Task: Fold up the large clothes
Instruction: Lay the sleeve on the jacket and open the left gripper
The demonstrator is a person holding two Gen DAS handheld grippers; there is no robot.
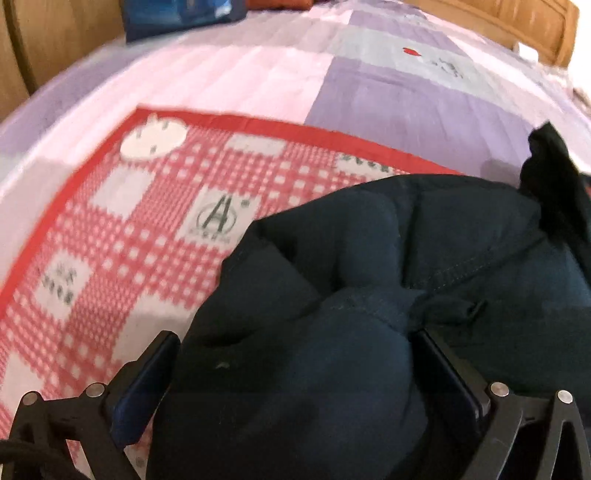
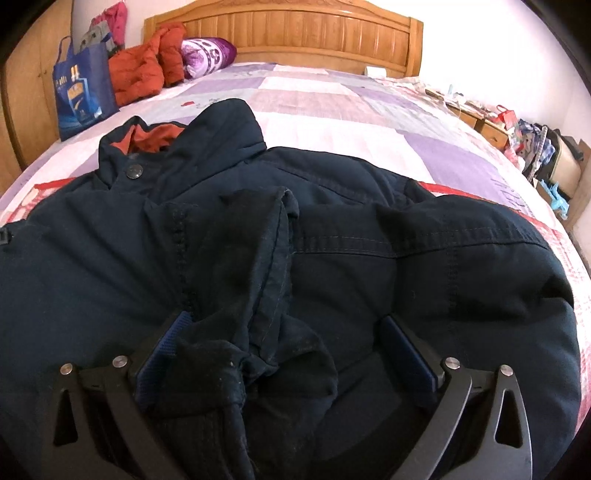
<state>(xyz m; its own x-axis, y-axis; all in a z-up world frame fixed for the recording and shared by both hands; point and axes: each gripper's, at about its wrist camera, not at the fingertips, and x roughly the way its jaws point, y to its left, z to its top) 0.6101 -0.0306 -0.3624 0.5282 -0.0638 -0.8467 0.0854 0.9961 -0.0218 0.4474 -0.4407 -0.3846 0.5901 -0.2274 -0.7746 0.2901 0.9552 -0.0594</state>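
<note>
Jacket (image 2: 332,236): dark navy, spread across the near part of the bed (image 2: 332,99), collar toward the headboard (image 2: 295,33), on a red checked blanket (image 1: 122,229).
Left gripper (image 1: 295,373): spread wide, a bulge of the jacket's edge between the fingers, not pinched.
Right gripper (image 2: 288,350): spread wide, straddling the sleeve cuff (image 2: 236,365); sleeve runs away from it toward the collar.
Nearer hand: about equal; each sits directly over cloth.
Room: open bedspread beyond the collar; blue bag (image 2: 83,92) and orange coat (image 2: 147,70) well apart, far left.

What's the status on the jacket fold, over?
Both grippers open: left gripper, right gripper. Jacket bunched on blanket, sleeve between right jaws, ungripped. Nothing blocking.
</note>
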